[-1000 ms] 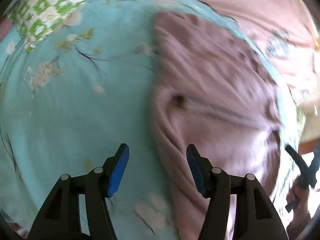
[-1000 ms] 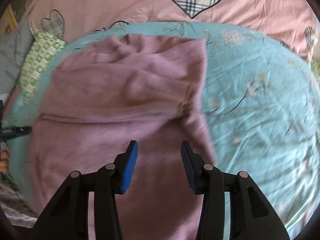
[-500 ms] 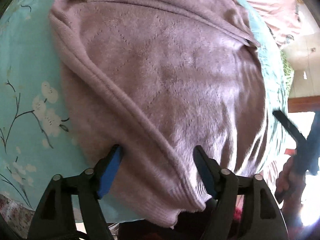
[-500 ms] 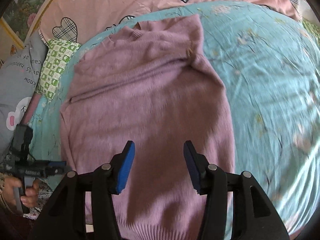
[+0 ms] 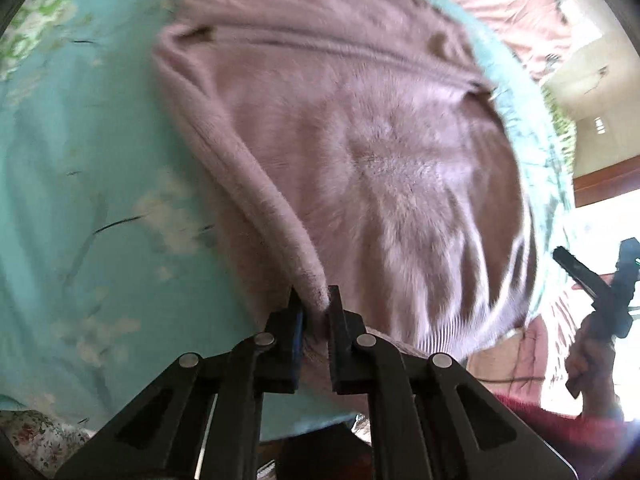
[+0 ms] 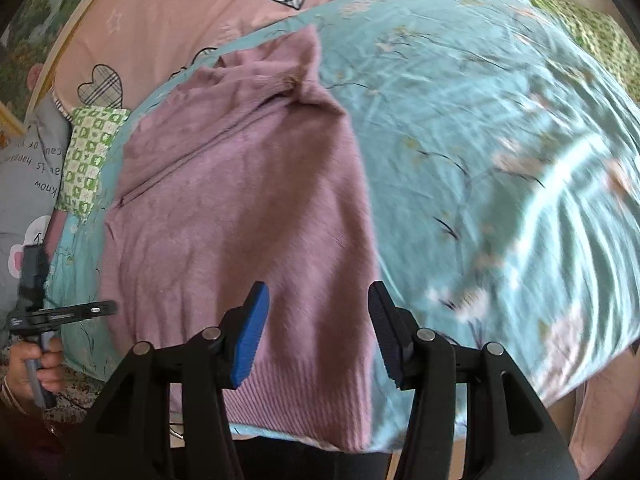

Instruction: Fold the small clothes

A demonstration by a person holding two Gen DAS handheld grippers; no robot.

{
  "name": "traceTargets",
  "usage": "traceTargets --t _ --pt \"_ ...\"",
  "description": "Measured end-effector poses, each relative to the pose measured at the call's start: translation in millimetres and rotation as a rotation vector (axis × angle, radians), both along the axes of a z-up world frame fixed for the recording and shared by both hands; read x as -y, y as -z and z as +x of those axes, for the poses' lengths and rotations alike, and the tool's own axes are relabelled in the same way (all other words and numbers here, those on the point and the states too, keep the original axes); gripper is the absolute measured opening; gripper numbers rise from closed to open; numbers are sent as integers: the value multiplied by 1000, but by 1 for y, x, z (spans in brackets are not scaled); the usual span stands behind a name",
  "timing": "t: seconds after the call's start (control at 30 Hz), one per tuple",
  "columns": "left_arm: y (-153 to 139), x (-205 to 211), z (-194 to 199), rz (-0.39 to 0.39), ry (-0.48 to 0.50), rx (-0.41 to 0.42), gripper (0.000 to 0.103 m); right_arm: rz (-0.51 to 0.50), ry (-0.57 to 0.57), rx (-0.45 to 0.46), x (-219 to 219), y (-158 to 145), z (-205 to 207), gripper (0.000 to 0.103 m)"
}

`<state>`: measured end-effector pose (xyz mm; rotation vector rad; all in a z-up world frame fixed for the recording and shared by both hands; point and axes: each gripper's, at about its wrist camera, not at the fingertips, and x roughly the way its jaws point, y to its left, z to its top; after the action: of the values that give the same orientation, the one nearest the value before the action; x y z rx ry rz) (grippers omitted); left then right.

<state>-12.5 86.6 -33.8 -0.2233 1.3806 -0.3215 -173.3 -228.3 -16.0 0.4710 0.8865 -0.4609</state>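
Observation:
A mauve knitted sweater [image 5: 360,160] lies flat on a teal flowered sheet [image 5: 100,200], its ribbed hem toward the near edge of the bed. My left gripper [image 5: 314,304] is shut on the sweater's rolled side edge close to the hem, and the fabric bunches between the pads. In the right wrist view the same sweater [image 6: 240,220] fills the left half. My right gripper [image 6: 318,300] hangs open just above its lower right part, near the side edge, with nothing pinched between its blue pads.
Behind the sheet [image 6: 500,160] lies a pink cover with plaid hearts [image 6: 180,8]. A green checked pillow [image 6: 92,152] and a grey printed pillow [image 6: 28,168] sit at the far left. A hand [image 6: 44,364] on the other gripper's handle shows at the bed's near edge.
My left gripper moved from the sheet to the sweater's side edge and shut on it. My right gripper slid toward the hem and the right edge, staying open.

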Motion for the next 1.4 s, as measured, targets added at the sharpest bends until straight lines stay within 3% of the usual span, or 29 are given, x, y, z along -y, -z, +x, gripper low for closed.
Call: traceTargets --t 0.13,0.23,0.37,0.4,0.5,0.6,0.73,0.87,0.9,0.93,0.97,1.03,1.23,1.4 --pt "-6 -51 -34 -1 -29 48 7 11 15 -9 4 4 -17 53" --pt "10 -81 -49 -63 -87 45 4 34 7 -33 4 16 -23 53" --pt "32 -83 -55 -84 -114 26 6 75 -19 -100 6 36 -23 53" --pt "38 -83 -56 -104 -122 11 9 79 -21 -105 6 39 -23 53" --pt "56 -75 -59 -143 -147 -48 31 108 -32 -95 8 40 -23 55" --pt "57 -70 -61 -181 -150 -32 53 177 -54 -74 13 44 -25 56" --pt "56 -49 -60 -135 -115 -5 59 244 -93 -31 12 50 -24 56" --pt "55 -32 -61 -92 -37 29 54 306 -132 4 2 67 -15 47" --pt "56 -30 -61 -78 -29 36 46 312 -123 17 2 69 -14 37" --pt "56 -32 -61 -66 -22 43 22 326 -109 28 4 72 -14 26" --pt "58 -36 -61 -83 -19 35 7 358 -82 32 8 78 -17 7" --pt "57 -45 -63 -138 -37 29 5 369 -65 41 8 80 -24 7" --pt "62 -51 -77 -187 -72 52 4 374 -76 23 7 78 -50 6" --pt "42 -55 -81 -266 -91 106 4 405 -121 54 8 65 -51 6"
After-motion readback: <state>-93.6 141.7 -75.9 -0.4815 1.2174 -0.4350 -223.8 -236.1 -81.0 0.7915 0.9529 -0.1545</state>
